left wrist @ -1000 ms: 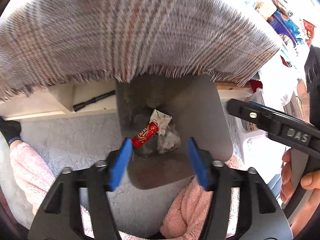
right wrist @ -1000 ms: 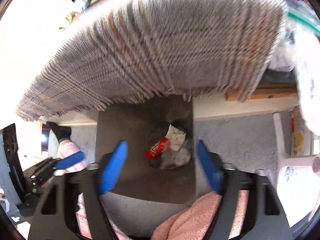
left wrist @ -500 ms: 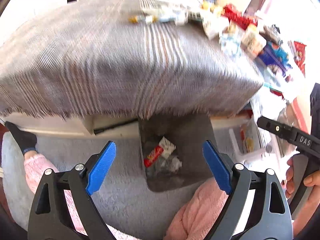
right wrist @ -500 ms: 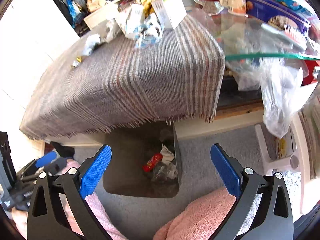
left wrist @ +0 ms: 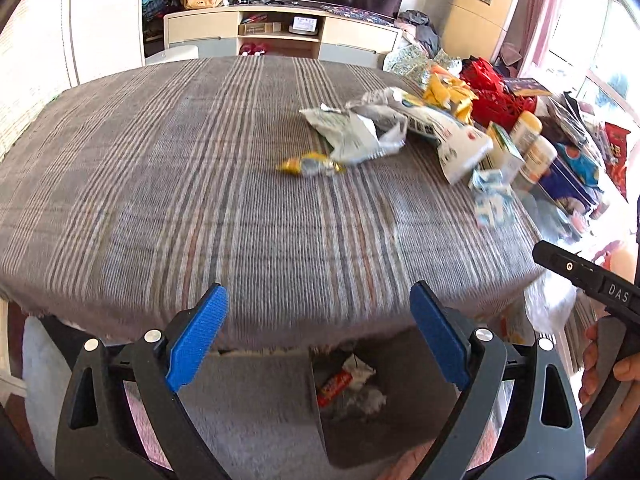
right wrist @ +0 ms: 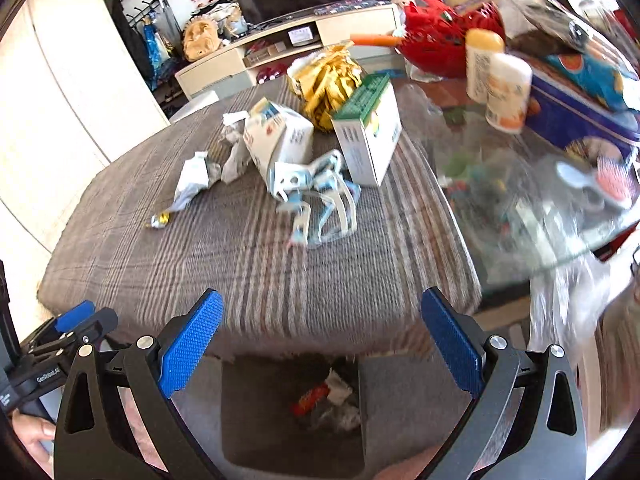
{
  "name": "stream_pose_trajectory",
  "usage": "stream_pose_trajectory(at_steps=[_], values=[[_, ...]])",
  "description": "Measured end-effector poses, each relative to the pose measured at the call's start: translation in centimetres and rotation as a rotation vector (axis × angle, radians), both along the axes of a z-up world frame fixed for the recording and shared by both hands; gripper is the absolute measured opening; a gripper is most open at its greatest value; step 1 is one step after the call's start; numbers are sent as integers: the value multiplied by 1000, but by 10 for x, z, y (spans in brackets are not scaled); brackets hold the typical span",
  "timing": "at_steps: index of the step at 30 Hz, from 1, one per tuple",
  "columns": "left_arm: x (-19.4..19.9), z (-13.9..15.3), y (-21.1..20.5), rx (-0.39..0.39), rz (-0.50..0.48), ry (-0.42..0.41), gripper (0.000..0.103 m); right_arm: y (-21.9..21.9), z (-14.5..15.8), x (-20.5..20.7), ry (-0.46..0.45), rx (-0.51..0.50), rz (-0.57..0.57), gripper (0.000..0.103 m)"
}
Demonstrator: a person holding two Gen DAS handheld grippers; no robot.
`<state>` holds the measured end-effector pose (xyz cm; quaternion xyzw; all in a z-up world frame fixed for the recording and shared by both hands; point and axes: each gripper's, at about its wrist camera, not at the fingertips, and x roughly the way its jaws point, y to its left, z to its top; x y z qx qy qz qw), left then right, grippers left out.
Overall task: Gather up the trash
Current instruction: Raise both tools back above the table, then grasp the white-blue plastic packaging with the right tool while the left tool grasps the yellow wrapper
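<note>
A grey bin [left wrist: 400,420] stands on the carpet below the table's near edge, with a red wrapper [left wrist: 335,385] and crumpled scraps in it; it also shows in the right wrist view [right wrist: 260,412]. On the striped tablecloth [left wrist: 160,200] lie a yellow candy wrapper [left wrist: 310,165], crumpled white packets [left wrist: 352,132], a torn white box [right wrist: 280,140] and a blue-white plastic piece [right wrist: 320,204]. My left gripper [left wrist: 318,338] is open and empty above the table edge. My right gripper [right wrist: 322,340] is open and empty, likewise.
A green-white box [right wrist: 368,136], yellow foil bag [right wrist: 328,76], red basket [right wrist: 444,40], white bottles [right wrist: 504,88] and a blue tin [right wrist: 580,104] crowd the right side on glass. A TV cabinet [left wrist: 280,36] stands behind. Pink-clad legs sit near the bin.
Both grippers have risen from over the bin to table height and opened wider. The view now looks across the tablecloth at the litter instead of down into the bin.
</note>
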<state>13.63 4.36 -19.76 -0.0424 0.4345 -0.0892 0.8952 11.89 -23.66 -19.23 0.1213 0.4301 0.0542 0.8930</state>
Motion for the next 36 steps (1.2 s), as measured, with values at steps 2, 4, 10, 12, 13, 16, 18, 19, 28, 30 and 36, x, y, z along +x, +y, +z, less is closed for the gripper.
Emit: stream_pose_trajectory(at_steps=[2, 4, 10, 12, 13, 16, 18, 19, 28, 30, 36], values=[[15, 0, -2, 2, -2, -2, 82, 2, 2, 11, -20, -9, -4, 99], [30, -2, -6, 7, -16, 5, 74, 3, 1, 21, -32, -27, -8, 92], [69, -8, -6, 19, -28, -1, 54, 2, -6, 41, -6, -34, 8, 65], [80, -10, -6, 19, -23, 6, 52, 1, -9, 44, -3, -27, 12, 59], [85, -11, -6, 21, -22, 7, 52, 0, -10, 46, 0, -19, 14, 56], [96, -13, -10, 32, -27, 14, 53, -1, -13, 49, 7, -5, 20, 56], [103, -15, -15, 43, -36, 17, 56, 0, -16, 53, 11, 4, 27, 56], [107, -17, -16, 50, -35, 18, 56, 0, -18, 57, 13, 5, 29, 54], [125, -23, -23, 33, -70, 21, 17, -6, -25, 57, 18, 8, 22, 24], [126, -24, -24, 37, -79, 22, 11, -5, -24, 52, 17, -6, 27, 21], [120, -24, -27, 20, -122, 28, 0, -4, -21, 32, 34, -5, 48, 20]])
